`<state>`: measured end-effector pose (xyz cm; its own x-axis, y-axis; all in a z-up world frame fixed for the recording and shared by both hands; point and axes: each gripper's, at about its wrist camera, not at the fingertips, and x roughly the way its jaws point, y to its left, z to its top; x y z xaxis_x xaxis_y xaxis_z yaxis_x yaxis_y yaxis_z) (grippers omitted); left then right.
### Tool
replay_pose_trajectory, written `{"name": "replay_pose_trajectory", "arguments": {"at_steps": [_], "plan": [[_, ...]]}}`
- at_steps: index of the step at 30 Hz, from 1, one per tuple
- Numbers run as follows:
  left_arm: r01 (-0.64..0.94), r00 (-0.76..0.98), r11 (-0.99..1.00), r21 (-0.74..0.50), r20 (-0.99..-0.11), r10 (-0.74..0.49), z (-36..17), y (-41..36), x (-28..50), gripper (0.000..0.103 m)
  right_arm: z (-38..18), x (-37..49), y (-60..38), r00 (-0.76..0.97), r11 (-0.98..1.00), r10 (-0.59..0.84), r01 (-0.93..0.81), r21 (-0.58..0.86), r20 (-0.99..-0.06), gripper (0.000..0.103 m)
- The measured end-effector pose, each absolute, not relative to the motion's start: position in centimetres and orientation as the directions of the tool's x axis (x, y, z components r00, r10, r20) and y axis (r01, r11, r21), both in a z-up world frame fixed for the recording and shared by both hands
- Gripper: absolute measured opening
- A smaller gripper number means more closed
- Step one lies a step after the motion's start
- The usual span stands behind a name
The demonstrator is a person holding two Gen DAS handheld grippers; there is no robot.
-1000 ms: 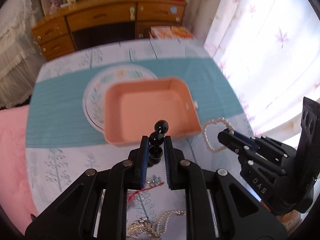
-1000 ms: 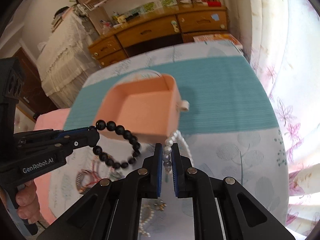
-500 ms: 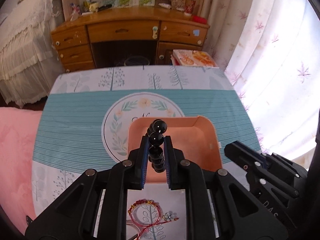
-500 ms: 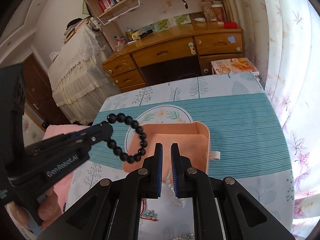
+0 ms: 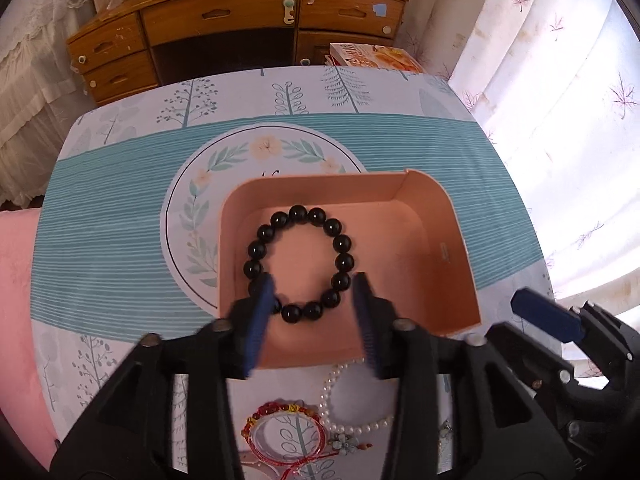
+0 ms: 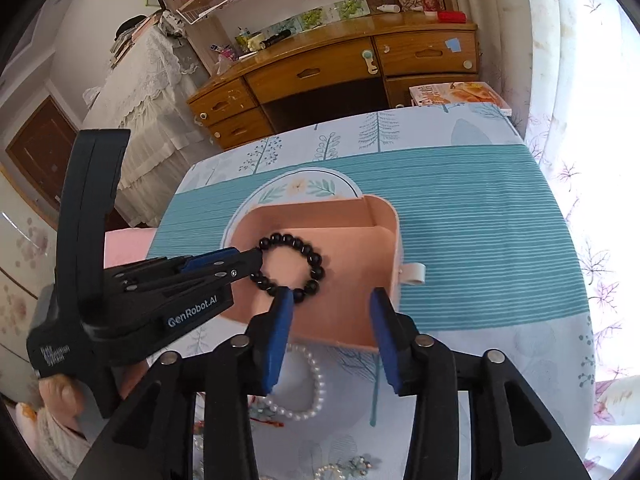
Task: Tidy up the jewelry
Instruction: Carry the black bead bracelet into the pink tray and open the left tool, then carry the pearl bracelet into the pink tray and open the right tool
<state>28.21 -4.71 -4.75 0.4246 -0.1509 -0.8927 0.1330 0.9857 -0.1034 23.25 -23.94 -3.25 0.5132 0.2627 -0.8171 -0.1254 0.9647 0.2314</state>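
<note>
Bedroom table under a teal-striped, tree-print cloth point(image 5: 120, 240); wooden dresser point(image 6: 332, 76) at far side. Pink tray point(image 5: 452, 248) sits mid-table. Black bead bracelet point(image 5: 299, 263) lies flat in tray. Left gripper point(image 5: 310, 316) jaws spread wide, holding nothing, over tray's near wall. Right gripper point(image 6: 330, 334) likewise spread, empty. Pearl bracelet point(image 5: 352, 412) and red bracelet point(image 5: 286, 432) on cloth, just near of tray.
</note>
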Motion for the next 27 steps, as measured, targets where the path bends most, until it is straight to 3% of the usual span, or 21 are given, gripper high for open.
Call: {"name": "replay_pose_trajectory", "arguments": {"at_steps": [14, 21, 27], "plan": [[0.018, 0.576, 0.999, -0.045, -0.816, -0.047, -1.0, -0.5, 18.5, 0.048, -7.4, 18.9, -21.7, 0.390, 0.948, 0.306, -0.214, 0.237, -0.869, 0.041], [-0.069, 0.545, 0.996, -0.062, -0.838, -0.014, -2.7, 2.3, 15.3, 0.048, -9.3, 19.3, -17.8, 0.315, 0.925, 0.343, -0.277, 0.260, -0.885, 0.040], [-0.121, 0.521, 0.989, -0.085, -0.854, -0.010, -4.0, 4.2, 15.0, 0.048, -11.4, 22.0, -16.0, 0.242, 0.926, 0.374, -0.156, 0.344, -0.895, 0.034]]}}
